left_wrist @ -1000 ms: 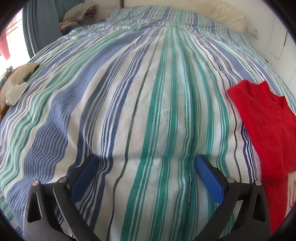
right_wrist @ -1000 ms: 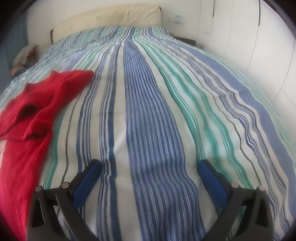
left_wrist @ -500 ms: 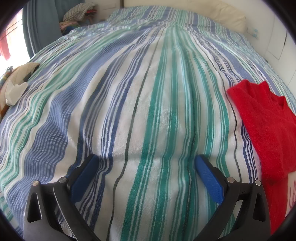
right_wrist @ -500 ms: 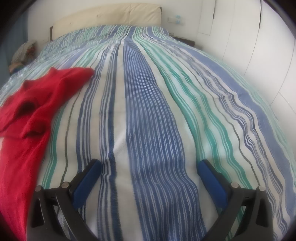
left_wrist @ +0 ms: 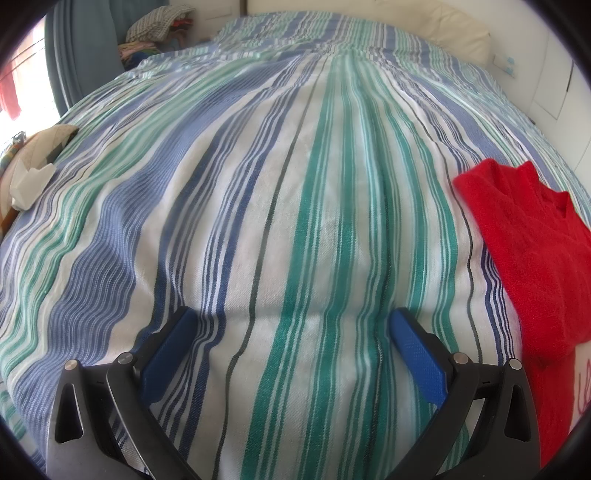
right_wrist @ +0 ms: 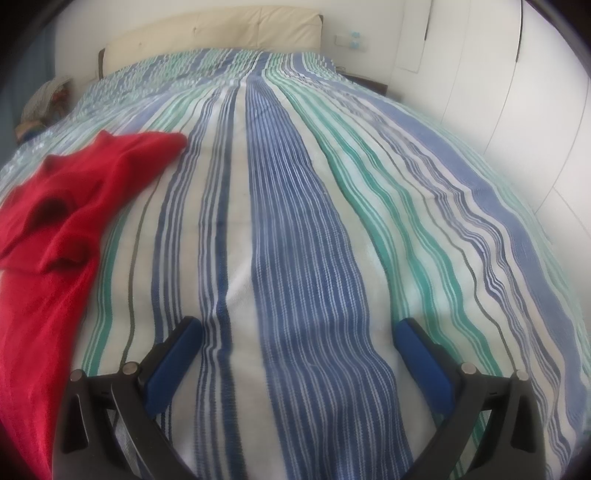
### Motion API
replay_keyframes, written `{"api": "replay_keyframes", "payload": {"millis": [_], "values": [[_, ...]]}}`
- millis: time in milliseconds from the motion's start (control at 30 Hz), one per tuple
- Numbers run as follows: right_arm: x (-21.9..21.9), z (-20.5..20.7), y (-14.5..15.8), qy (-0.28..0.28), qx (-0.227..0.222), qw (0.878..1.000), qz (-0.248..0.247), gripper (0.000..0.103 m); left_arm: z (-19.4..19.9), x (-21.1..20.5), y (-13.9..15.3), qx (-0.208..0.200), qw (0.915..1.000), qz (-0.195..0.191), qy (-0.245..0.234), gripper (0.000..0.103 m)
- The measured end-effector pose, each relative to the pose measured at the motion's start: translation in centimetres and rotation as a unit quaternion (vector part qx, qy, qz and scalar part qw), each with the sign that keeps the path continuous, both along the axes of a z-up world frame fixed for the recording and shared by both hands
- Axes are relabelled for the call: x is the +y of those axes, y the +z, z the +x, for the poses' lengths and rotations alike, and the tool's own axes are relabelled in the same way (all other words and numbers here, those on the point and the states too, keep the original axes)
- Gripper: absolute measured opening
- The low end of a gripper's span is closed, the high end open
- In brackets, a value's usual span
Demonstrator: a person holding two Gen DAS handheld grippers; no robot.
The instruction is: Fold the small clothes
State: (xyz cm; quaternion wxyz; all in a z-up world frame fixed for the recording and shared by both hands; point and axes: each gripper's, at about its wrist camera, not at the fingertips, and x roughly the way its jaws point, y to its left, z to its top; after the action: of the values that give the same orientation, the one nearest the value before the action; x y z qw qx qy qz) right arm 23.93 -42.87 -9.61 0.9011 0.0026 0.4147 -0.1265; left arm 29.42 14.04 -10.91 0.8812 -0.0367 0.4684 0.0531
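Red garment (left_wrist: 532, 258): lies flat on the striped bedspread (left_wrist: 295, 203), between the two tools. It sits at the right edge of the left wrist view and at the left edge of the right wrist view. Nothing grips it. No fold is visible yet, apart from loose bunching near the collar.
Left gripper (left_wrist: 291, 325): nearest item in its own view. Jaws spread wide, nothing between the blue pads (left_wrist: 166, 350). It points along the stripes over bare bedspread, with the garment well off to its right.
Right gripper (right_wrist: 295, 336): jaws likewise spread wide and empty. The garment's near part lies just left of its left finger, not touching it as far as can be seen.
Reason for posture: both tools flank the garment with jaws parted, which judges as a ready stance before a first pinch on each side.
Garment collar end (right_wrist: 110, 166): the far part, with a shoulder or sleeve tip pointing right.
Pale bundle (left_wrist: 33, 177): at the bedspread's left edge, mid-distance. Its nature cannot be told.
Headboard (right_wrist: 221, 29): cream, padded, at the far end.
Clothes pile (left_wrist: 155, 26): far left, beside the bed.
Wall cupboards (right_wrist: 517, 92): white, along the right side.
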Motion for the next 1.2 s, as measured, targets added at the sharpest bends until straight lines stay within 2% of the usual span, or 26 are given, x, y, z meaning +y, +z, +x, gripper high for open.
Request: {"api": "replay_keyframes", "payload": {"millis": [1200], "values": [[0.09, -0.19, 0.09, -0.002, 0.000, 1.000, -0.007, 0.103, 0.00, 0.01, 0.01, 0.000, 1.0000, 0.000, 0.000, 0.103]]}}
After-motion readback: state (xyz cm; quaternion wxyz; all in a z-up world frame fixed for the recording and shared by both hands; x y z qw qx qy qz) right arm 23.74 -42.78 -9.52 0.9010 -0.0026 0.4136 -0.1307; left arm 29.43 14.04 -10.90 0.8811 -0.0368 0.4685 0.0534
